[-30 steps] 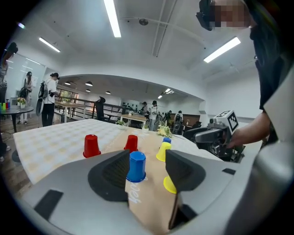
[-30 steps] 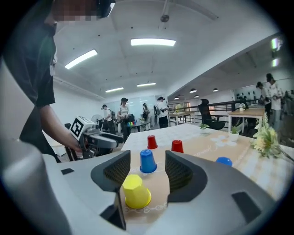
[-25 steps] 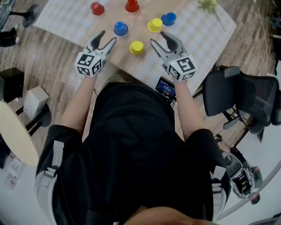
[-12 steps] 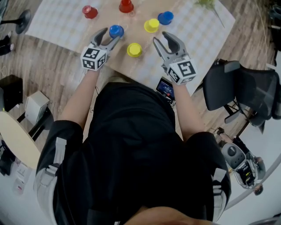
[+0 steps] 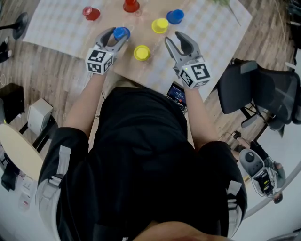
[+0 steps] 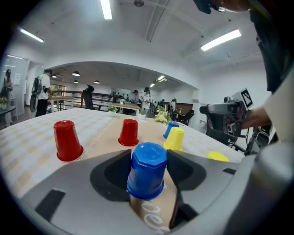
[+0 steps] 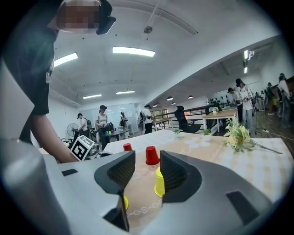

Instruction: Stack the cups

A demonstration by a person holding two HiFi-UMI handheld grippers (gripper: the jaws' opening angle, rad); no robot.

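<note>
The left gripper (image 5: pixel 117 36) is closing round the blue cup (image 6: pixel 147 170), which is standing upside down on the counter (image 5: pixel 151 71); its jaws have just been drawing in, and the ribbed dark pads are meeting the cup's two sides. This cup is looking glossy and smooth, like plastic, tapering upward to a flat eight-sided base and flaring to a rim at the counter. Just right of the blue cup a yellow cup (image 5: pixel 141 52) is sitting, with bare tan surface lying open between the two. Beyond the blue cup and to its right, another yellow cup (image 5: pixel 160 25) and a second blue one (image 5: pixel 175 16) are standing close together. Two red cups (image 5: pixel 90 12) are standing beyond the blue cup, one to its left and one straight past it, each well apart from it with free room around. A pale checked cloth (image 5: pixel 56 28) is covering the counter left of the blue cup, and the counter's near edge is running just behind the gripper. Well right of the blue cup, the right gripper (image 5: pixel 175 38) is hovering with its jaws parted around empty air, having just been narrowing. Far right of the blue cup, off the counter, a black office chair (image 5: pixel 254 94) is standing.
</note>
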